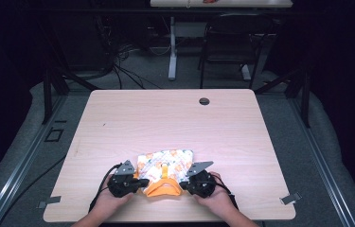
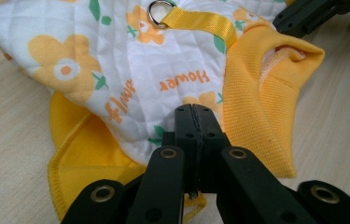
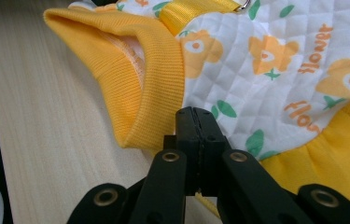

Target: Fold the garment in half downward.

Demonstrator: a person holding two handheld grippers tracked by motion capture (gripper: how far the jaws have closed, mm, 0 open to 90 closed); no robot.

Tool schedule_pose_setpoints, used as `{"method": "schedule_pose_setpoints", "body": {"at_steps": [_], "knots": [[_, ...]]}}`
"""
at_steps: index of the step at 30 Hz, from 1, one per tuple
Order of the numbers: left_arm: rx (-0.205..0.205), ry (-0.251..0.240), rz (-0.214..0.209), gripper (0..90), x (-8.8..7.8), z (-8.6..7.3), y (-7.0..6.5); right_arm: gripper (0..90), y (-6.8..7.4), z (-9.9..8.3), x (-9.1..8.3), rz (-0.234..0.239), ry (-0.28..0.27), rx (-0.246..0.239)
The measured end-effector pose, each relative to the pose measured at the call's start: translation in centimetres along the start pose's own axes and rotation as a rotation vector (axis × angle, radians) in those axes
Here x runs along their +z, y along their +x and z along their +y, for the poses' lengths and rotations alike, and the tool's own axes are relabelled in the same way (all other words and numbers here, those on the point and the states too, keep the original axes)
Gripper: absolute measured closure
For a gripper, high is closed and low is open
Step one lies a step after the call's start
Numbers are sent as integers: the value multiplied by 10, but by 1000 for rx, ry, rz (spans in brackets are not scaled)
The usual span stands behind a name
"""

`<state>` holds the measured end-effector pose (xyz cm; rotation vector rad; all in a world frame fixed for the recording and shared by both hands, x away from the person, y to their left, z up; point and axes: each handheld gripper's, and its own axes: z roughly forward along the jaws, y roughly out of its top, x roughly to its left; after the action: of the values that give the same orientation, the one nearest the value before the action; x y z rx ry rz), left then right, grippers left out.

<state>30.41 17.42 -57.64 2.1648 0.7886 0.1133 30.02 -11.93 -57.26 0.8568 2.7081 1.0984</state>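
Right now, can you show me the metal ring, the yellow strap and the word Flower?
metal ring (image 2: pixel 162 13): left gripper view, on its rim.
yellow strap (image 2: pixel 205 22): left gripper view, mid-length of the webbing.
word Flower (image 2: pixel 184 80): left gripper view, middle of the orange lettering.

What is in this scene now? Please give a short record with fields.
garment: small quilted white vest with orange flowers and yellow ribbed trim
place: near edge of the wooden table
strap: yellow strap with a metal ring
left tongs: shut, at the garment's edge
right tongs: shut, at the garment's edge
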Motion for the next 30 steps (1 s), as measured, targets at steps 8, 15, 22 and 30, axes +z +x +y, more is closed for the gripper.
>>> {"method": "schedule_pose_setpoints", "body": {"at_steps": [8,15,22,30], "knots": [[-2,-2,-2,899,1,0,0,900,0,1,0,-6,13,-9],[-14,-8,0,900,2,2,5,900,-1,3,2,-14,1,1],[-17,2,10,899,5,6,9,900,-5,6,4,-11,6,8],[-19,23,24,899,8,14,15,900,-9,11,6,-24,15,6]]}}
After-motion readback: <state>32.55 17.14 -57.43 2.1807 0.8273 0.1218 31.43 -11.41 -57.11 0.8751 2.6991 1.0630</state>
